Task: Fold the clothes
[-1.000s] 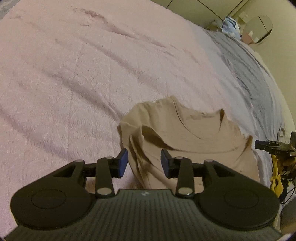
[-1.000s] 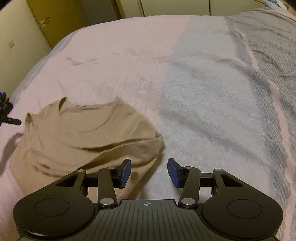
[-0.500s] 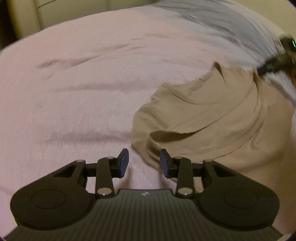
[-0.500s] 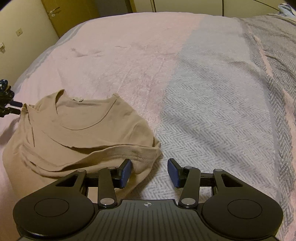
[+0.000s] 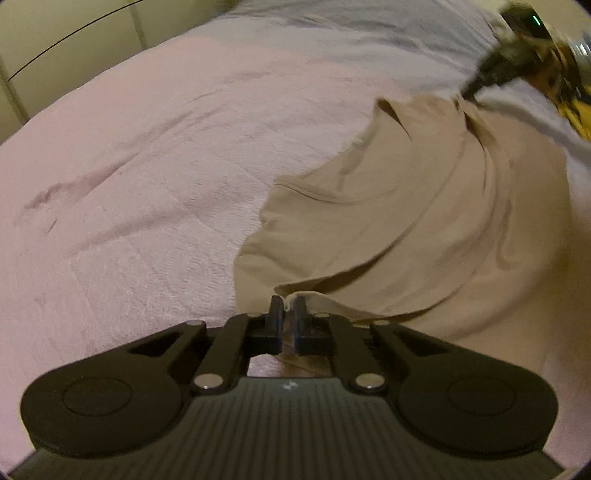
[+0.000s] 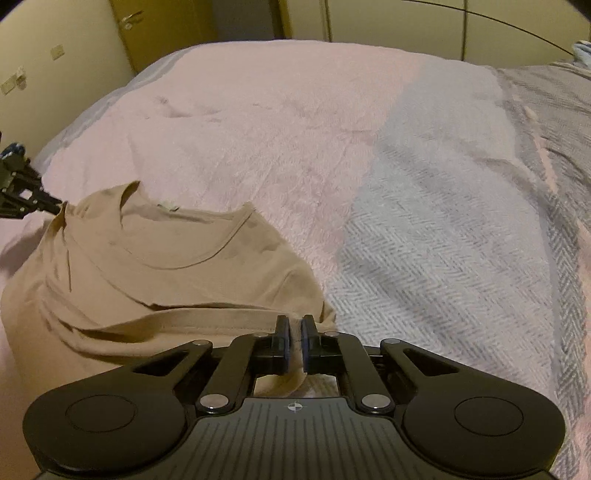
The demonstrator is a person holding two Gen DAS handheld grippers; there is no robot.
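A tan T-shirt (image 6: 155,280) is seen lying crumpled on a pink bedspread (image 6: 280,140), pinched at two edges by hand-held grippers. In the foreground of the right wrist view, the right gripper (image 6: 294,325) is closing, its jaws nearly together with a fold of the shirt's hem already caught between the pads. In the left wrist view, the left gripper (image 5: 287,304) is clamped tight on a thin fold at the shirt's near edge. The garment is spread between the two tools, its round neckline (image 6: 184,258) facing up and a small label (image 6: 168,206) visible inside the collar. Beside the shirt, a grey herringbone blanket (image 6: 461,258) is laid over the right part of the bed, touching the shirt's right edge. Nothing is seen lying on the shirt itself. Farther back, pale cupboard doors (image 6: 388,22) and a yellowish door with a handle (image 6: 147,26) are lined along the wall, and a bundle of light blue cloth (image 6: 581,50) is glimpsed at the far right edge.
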